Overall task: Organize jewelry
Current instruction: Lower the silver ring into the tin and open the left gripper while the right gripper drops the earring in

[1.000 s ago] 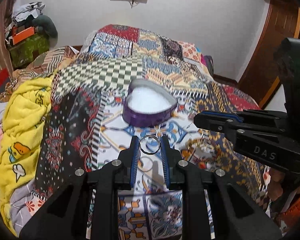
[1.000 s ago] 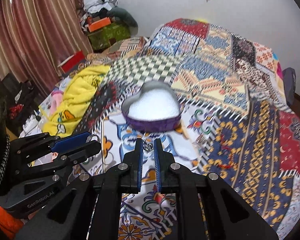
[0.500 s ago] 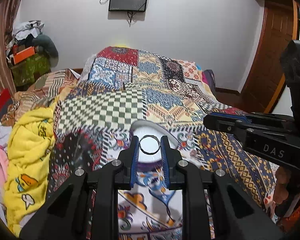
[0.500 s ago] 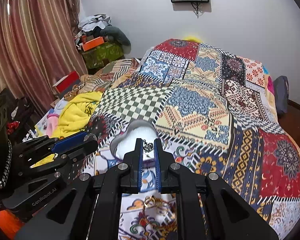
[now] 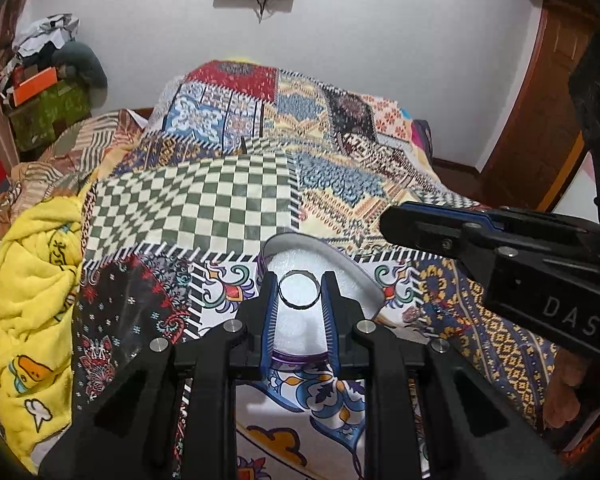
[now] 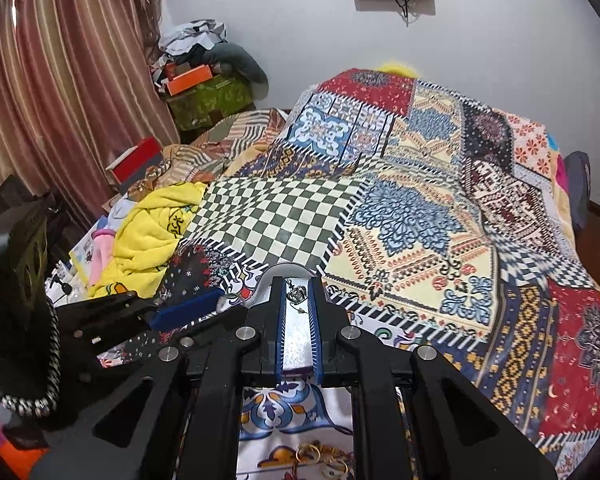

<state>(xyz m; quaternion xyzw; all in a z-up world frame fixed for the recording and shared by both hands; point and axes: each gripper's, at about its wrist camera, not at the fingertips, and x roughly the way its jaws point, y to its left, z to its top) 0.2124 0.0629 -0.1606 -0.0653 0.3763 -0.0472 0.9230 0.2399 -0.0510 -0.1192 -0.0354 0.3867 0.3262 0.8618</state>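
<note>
My left gripper (image 5: 299,289) is shut on a plain metal ring (image 5: 299,305) and holds it right above the white foam of the purple heart-shaped box (image 5: 350,266). My right gripper (image 6: 298,294) is shut on a small silver crown-shaped ring (image 6: 297,295) and also hovers over the box's rim (image 6: 290,268). The right gripper's body shows at the right of the left wrist view (image 5: 500,248). The left gripper's body shows at the left of the right wrist view (image 6: 140,320). More gold jewelry (image 6: 320,456) lies on the bedspread below my right gripper.
The box sits on a patchwork bedspread (image 5: 240,200) covering a bed. A yellow blanket (image 5: 32,280) lies at the left edge. Boxes and clothes (image 6: 204,80) pile up by the curtain; a wooden door (image 5: 540,120) stands at the right.
Both grippers have moved forward over the heart-shaped box, still gripping their rings. The box now lies directly beneath the fingertips instead of ahead of them.
</note>
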